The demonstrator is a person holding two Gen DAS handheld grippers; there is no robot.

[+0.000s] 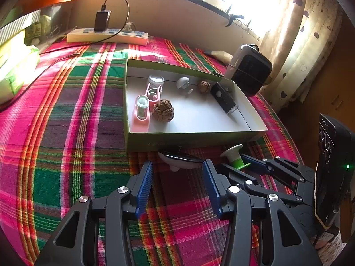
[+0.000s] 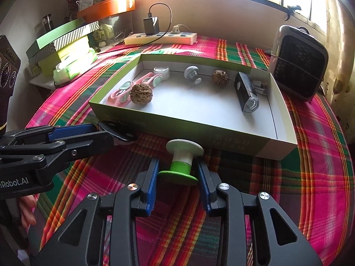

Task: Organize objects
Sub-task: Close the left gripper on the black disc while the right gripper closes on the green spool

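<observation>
On left tool point(image 2: 104, 133): "nRobot.AI", perhaps cropped

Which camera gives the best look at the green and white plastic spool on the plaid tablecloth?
The right wrist view: the green and white plastic spool sits centred and whole between the right gripper fingers. In the left wrist view the spool is small, off to the side, and partly hidden behind that gripper.
</observation>
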